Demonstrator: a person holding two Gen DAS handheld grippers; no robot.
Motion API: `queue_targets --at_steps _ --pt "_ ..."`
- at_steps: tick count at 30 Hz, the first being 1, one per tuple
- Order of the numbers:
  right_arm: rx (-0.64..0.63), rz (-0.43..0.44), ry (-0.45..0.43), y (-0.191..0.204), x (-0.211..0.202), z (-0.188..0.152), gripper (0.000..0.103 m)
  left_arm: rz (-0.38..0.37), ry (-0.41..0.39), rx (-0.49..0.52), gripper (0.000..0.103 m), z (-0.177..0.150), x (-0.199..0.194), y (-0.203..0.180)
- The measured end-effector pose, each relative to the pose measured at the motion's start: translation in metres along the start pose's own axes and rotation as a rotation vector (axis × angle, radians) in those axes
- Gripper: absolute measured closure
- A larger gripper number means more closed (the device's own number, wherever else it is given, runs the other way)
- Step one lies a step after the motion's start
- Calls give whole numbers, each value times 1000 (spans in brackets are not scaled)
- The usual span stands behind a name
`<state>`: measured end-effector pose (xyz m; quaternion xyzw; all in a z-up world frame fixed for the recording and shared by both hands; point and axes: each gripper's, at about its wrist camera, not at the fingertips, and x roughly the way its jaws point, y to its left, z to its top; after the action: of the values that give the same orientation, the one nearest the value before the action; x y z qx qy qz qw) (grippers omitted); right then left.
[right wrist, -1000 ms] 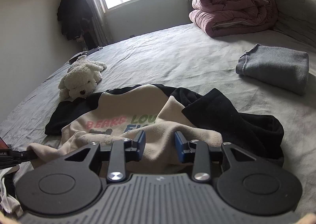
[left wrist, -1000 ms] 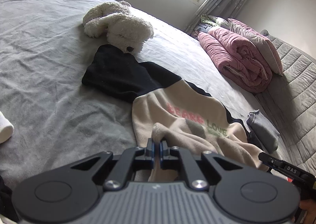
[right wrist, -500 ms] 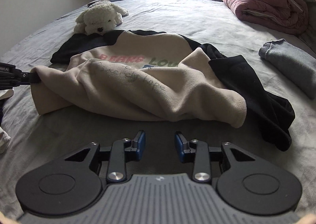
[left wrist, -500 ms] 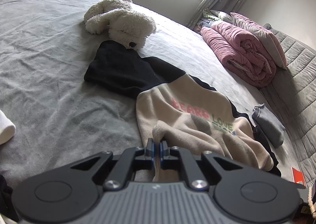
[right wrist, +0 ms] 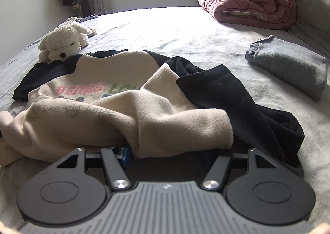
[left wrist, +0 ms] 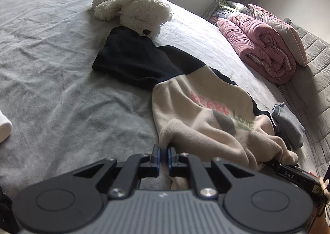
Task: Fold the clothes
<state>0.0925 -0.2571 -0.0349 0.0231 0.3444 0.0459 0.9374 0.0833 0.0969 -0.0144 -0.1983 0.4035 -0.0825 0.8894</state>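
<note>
Now we hold the sweatshirt (left wrist: 198, 114) hem in left fingers (left wrist: 157, 154) | right fingers (right wrist: 125, 154) opening around hem corner | soft, floppy fleece, light: grip the hem corners.

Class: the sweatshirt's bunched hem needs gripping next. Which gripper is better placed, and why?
Right. The right gripper is opening around the sweatshirt hem; the left gripper is shut, apparently pinching its other corner.

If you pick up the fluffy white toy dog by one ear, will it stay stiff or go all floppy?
Probably floppy: the plush dog lies slumped on the gray bedsheet, its ears splayed flat. It looks light for its size, since the sheet barely dents beneath it. Its shaggy pile should grip well, not slip.
</note>
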Motion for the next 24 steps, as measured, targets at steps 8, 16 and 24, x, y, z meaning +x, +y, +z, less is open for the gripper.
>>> queue_targets --at_steps 8,16,24 --pt "26 32 -20 3 -6 10 85 0 29 9 95 0 3 2" --pt "45 62 -29 6 -47 23 87 -76 -18 43 98 3 -32 -1" --pt "32 128 -22 11 -103 23 90 -162 -76 87 98 2 -73 -5"
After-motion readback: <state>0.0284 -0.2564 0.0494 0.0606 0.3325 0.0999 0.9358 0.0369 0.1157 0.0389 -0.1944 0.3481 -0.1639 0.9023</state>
